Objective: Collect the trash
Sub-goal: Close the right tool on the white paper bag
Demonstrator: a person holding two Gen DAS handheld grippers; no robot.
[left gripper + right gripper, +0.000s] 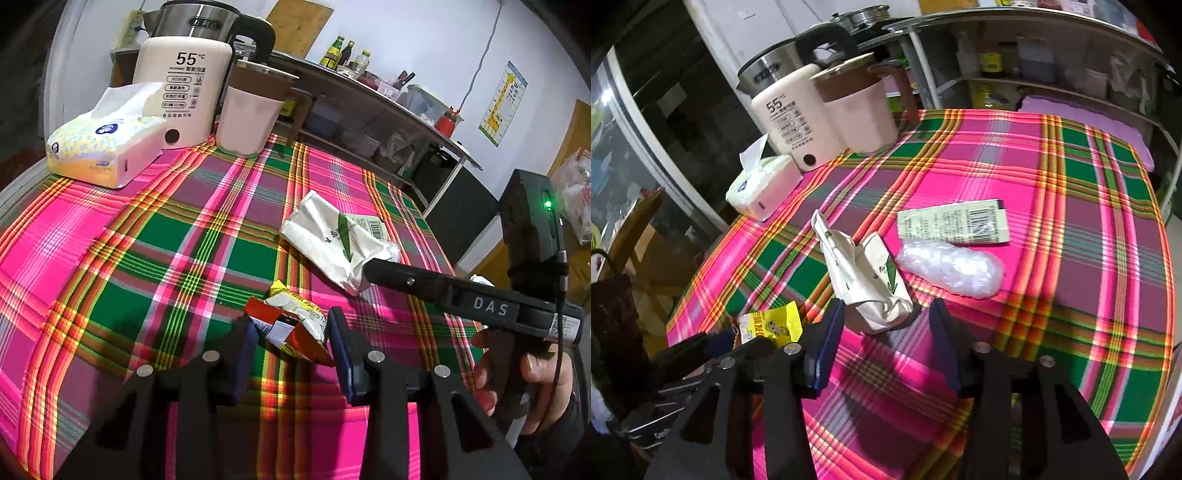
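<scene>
A crumpled yellow and orange snack wrapper [295, 325] lies on the plaid tablecloth between the open fingers of my left gripper [291, 332]; it also shows in the right wrist view [772, 325]. A crumpled white wrapper with green leaf print [332, 240] lies farther right. My right gripper [886, 325] is open with that white wrapper [864, 280] between its fingertips; the gripper shows from the side in the left wrist view [373, 271]. A flat pale label with a barcode [955, 221] and a clear plastic bag [953, 269] lie beyond.
A cream electric kettle [184, 85], a pink mug with brown lid [251, 110] and a tissue pack [107, 140] stand at the table's far left. A metal shelf with bottles and containers [369, 110] runs behind the table. The table edge [701, 295] drops off at left.
</scene>
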